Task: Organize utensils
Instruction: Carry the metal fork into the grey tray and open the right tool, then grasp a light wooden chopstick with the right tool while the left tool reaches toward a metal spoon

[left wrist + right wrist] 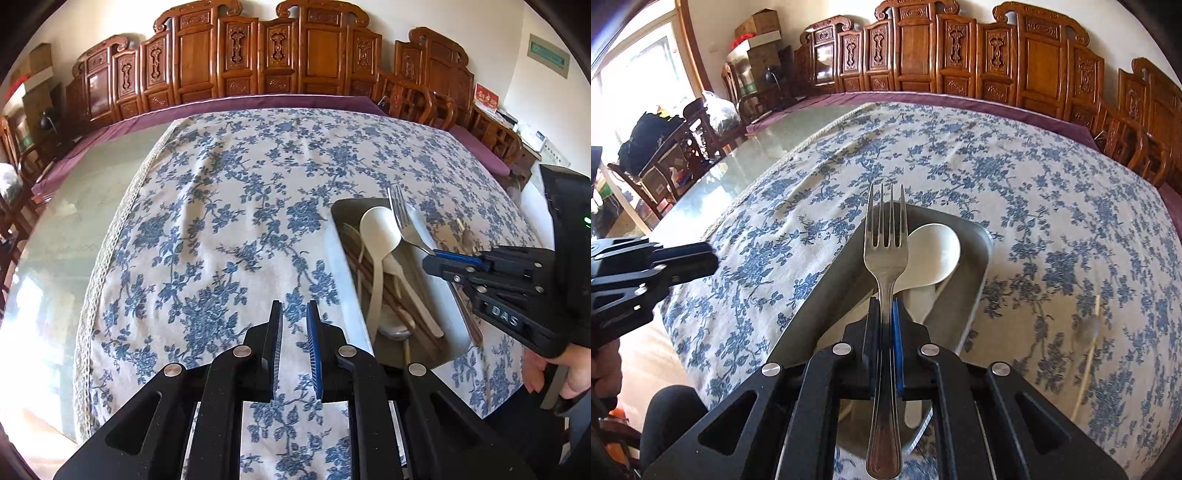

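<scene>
My right gripper (884, 302) is shut on the neck of a steel fork (886, 243), tines pointing away, above a grey metal tray (986, 240). In the tray lie a white spoon (938, 251), brown chopsticks (369, 273) and another white utensil (413, 295). In the left wrist view the right gripper (432, 258) comes in from the right, holding the fork (404, 218) over the tray (340, 206) and the white spoon (380, 229). My left gripper (294, 308) hovers over the flowered cloth left of the tray, its jaws a narrow gap apart with nothing between them. It also shows at the left edge of the right wrist view (709, 254).
A pale spoon (1087, 328) lies on the blue-flowered tablecloth (221, 221) right of the tray. Bare glass tabletop (74, 221) lies left of the cloth. Carved wooden chairs (258, 55) line the far side. A person's hand (554, 373) holds the right gripper.
</scene>
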`<control>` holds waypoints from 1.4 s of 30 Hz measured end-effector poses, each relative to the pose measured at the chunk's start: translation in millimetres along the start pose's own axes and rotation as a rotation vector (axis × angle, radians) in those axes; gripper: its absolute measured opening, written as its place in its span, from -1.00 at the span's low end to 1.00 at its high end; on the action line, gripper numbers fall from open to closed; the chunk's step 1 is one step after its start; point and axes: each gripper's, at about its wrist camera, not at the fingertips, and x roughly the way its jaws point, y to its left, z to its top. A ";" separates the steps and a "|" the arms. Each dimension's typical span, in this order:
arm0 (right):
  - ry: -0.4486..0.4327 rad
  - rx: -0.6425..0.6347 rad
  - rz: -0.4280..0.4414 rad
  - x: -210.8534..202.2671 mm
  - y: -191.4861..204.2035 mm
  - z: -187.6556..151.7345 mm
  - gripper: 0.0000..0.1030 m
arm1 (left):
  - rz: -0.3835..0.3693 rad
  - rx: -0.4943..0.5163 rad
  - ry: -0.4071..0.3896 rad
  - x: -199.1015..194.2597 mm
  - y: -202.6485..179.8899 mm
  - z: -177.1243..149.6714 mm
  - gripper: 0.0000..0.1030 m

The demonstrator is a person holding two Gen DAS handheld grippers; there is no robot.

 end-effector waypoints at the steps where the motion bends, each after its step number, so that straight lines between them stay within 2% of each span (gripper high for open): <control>1: 0.005 0.002 -0.002 4.3 0.4 0.8 -0.84 | 0.001 -0.002 0.002 0.7 2.0 -1.0 -0.77; 11: 0.066 0.015 -0.027 39.2 -1.2 -1.2 -0.84 | -0.011 -0.010 0.026 11.3 11.0 -6.7 -0.77; 20: 0.099 0.011 0.000 49.8 4.7 -3.6 -0.83 | -0.023 -0.011 0.006 3.8 10.7 -9.1 -0.77; 27: 0.059 0.009 0.013 30.9 4.0 -6.0 -0.78 | -0.014 -0.001 -0.011 -5.4 1.5 -10.0 -0.77; 35: -0.019 0.011 -0.020 -22.4 -23.9 -17.3 -0.78 | -0.027 0.025 -0.021 -12.3 -30.6 -8.8 -0.76; 36: -0.028 0.012 -0.028 -29.1 -29.0 -20.5 -0.78 | -0.029 0.028 -0.024 -13.3 -34.3 -8.3 -0.74; 42: -0.062 0.020 -0.118 -55.6 -70.9 -51.6 -0.78 | -0.049 0.057 -0.043 -17.6 -65.1 -7.0 -0.18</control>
